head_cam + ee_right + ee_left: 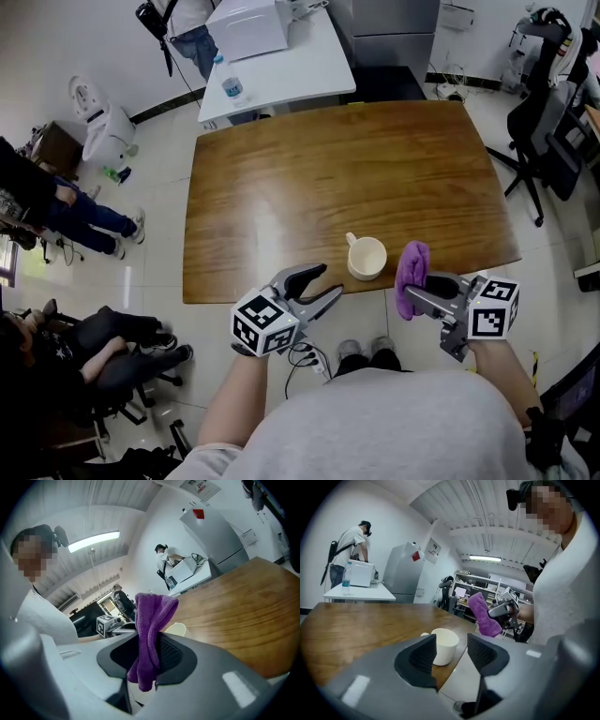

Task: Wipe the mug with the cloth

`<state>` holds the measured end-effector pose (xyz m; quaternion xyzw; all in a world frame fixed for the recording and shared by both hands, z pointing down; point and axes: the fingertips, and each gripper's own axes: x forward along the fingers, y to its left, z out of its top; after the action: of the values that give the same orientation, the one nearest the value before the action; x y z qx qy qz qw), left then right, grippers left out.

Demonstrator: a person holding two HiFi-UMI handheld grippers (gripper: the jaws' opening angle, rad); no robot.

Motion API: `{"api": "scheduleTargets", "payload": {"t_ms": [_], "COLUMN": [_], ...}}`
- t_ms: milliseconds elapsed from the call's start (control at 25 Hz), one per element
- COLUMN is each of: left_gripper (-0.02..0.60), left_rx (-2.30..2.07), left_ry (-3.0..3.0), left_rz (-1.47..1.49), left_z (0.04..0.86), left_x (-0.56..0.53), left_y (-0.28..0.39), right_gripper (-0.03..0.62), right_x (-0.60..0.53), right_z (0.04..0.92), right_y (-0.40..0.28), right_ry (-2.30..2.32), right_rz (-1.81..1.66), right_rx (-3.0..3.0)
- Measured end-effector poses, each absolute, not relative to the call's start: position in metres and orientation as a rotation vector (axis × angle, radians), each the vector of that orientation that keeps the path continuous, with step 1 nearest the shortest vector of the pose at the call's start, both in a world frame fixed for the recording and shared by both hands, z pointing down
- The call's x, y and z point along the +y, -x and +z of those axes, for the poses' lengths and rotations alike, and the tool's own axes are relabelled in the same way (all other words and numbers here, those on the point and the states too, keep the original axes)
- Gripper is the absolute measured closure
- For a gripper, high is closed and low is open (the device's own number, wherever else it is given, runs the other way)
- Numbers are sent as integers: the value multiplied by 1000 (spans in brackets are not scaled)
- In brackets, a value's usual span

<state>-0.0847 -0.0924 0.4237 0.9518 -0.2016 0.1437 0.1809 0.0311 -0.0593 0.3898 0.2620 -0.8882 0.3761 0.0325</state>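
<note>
A cream mug (367, 257) stands upright near the front edge of the brown wooden table (309, 178), handle toward the far left. My left gripper (327, 282) hovers just off that edge, left of the mug, jaws open and empty. In the left gripper view the mug (444, 645) shows beyond the spread fingers of the left gripper (451, 651), untouched. My right gripper (413, 293) is to the right of the mug, shut on a purple cloth (411, 274). The cloth (152, 632) stands up between the pads of the right gripper (147, 653) and hangs below them; the mug (176, 629) peeks out behind it.
A white table (281, 56) with a white box and a water bottle (232, 88) stands beyond the far edge. Office chairs (544, 131) are at the right, seated people at the left. A power strip (309, 359) lies on the floor under the near edge.
</note>
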Motion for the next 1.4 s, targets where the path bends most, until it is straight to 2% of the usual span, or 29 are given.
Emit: {"api": "scheduleTargets", "payload": {"t_ms": [280,880,1000,1400], "left_gripper": [365,382,402,405], "left_rx": [-499,-467,-471,-483], "left_ry": [-2653,-2663,-2664,-2657], "left_rz": [502,509,502,500], "left_z": [467,495,496,499], "left_x": [-111,-118,-120,-124], "left_y": [59,47,44,45], "right_gripper": [485,485,485,485], "right_x": [-102,-183,-200,-239], "right_z": [414,460,461,461], "right_y": [-46,-46,-40,-10], "right_ry": [-777,-722,-714,-686], "right_rz": [1160,1152,1157,1196], "right_rx": [-2688,-2582,-2593,-2637]}}
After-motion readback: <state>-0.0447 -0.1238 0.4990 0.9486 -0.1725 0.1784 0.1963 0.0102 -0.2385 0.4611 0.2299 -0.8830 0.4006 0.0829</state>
